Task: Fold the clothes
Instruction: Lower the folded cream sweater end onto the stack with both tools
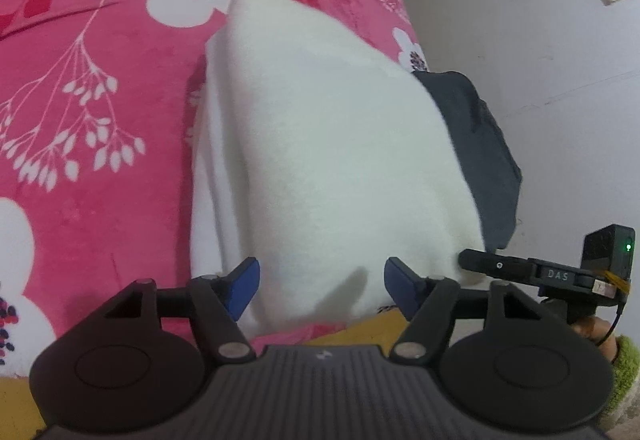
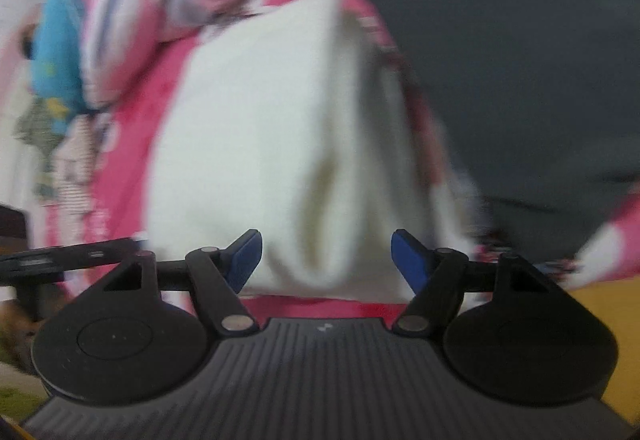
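Grey garment [image 1: 480, 144] sharp in left view, blurred in right.

Your left gripper [image 1: 322, 290] pointed down at a folded white garment [image 1: 320, 144] lying on a pink floral blanket [image 1: 80, 120]. Its blue fingertips [image 1: 244, 290] stood apart on either side of the garment's near edge, not pressing it. A dark grey cloth [image 1: 480, 144] lay partly under the garment's right side. Your right gripper [image 1: 532, 272] reached in from the right, near the garment's corner.
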Demonstrator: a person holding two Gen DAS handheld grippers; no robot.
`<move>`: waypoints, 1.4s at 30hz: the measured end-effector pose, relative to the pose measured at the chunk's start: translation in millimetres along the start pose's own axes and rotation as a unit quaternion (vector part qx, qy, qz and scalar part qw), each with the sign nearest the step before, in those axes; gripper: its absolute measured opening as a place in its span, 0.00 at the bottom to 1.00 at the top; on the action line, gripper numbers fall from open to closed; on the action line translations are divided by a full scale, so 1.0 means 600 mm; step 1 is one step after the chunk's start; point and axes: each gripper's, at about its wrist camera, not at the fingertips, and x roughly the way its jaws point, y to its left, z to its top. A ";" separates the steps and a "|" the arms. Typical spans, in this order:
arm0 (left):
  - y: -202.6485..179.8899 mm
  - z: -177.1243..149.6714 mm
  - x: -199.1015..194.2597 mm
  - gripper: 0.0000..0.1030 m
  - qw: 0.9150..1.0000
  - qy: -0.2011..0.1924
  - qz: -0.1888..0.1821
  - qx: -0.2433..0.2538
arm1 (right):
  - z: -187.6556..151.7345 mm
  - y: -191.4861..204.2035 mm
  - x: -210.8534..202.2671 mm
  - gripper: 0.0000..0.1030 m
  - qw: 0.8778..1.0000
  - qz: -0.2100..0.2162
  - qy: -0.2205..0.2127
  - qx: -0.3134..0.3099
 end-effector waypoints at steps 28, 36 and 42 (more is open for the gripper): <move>0.031 0.044 0.051 0.66 0.998 0.050 -0.043 -0.012 | 0.041 -0.025 0.096 0.59 0.992 0.102 0.074 -0.027; 0.028 0.055 0.049 0.66 0.999 0.047 -0.027 0.005 | 0.044 -0.015 0.097 0.57 0.990 0.115 0.078 -0.032; 0.021 0.034 0.070 0.71 0.999 0.039 0.001 0.008 | 0.047 -0.025 0.091 0.56 0.992 0.082 0.084 -0.053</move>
